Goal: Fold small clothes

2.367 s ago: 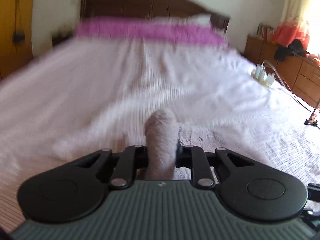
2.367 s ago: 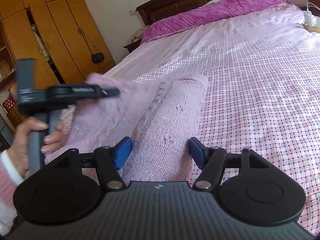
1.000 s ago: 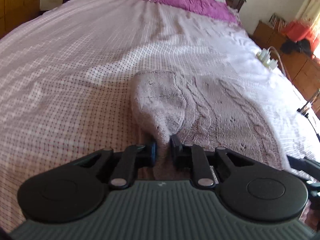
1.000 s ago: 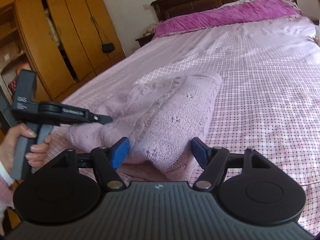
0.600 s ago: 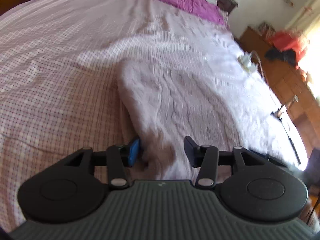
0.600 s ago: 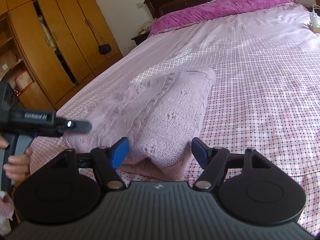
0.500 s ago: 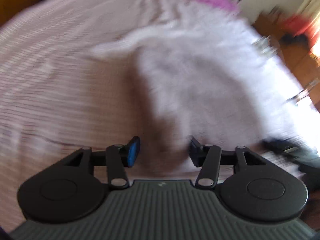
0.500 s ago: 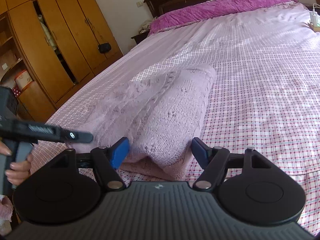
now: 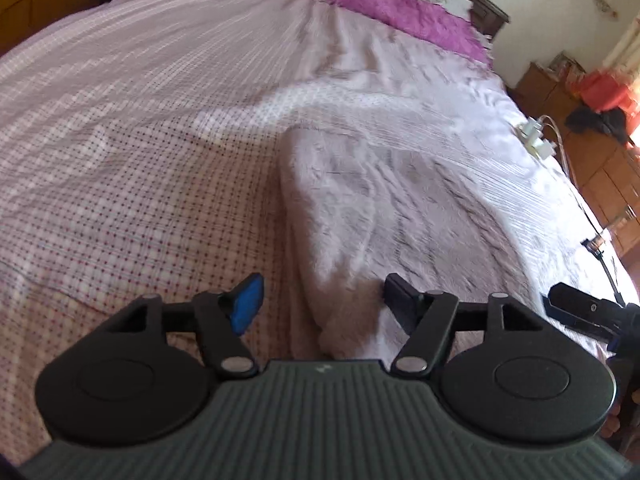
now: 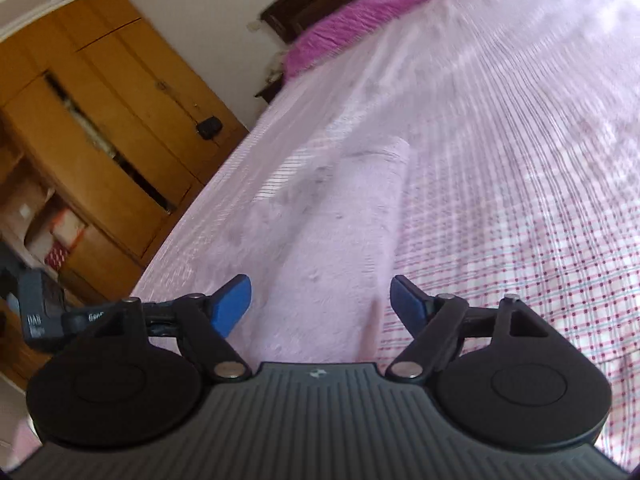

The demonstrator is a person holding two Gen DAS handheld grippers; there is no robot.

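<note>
The pale lilac cable-knit garment (image 9: 360, 208) lies folded lengthwise on the bed with the pink-and-white checked cover (image 9: 132, 184), near the foot edge and lined up with the length of the bed. Its near end sits between both pairs of tongs.

Left tongs (image 9: 320, 300): apart. The jaws have just been opening, and the knit's near corner lies between them, with no pad pressing on it. Judgement: this is a release, so that the fold stays as laid.

Right tongs (image 10: 320, 300): apart, and they too have just been widening. The long folded edge of the garment runs between the blue pads (image 10: 232, 304), untouched by them. The right wrist view is blurred, so the knit's texture cannot be read there.

Each pair shows at the edge of the other's view, which places them on opposite sides of the garment's near end.

Judgement: one lengthwise fold appears complete; a crosswise fold, near end toward far end, is probably still owed. The thick, soft knit may spring open or drag when regripped.

A white plug adapter with cable (image 9: 536, 136) rests on the cover, well apart from the work.
</note>
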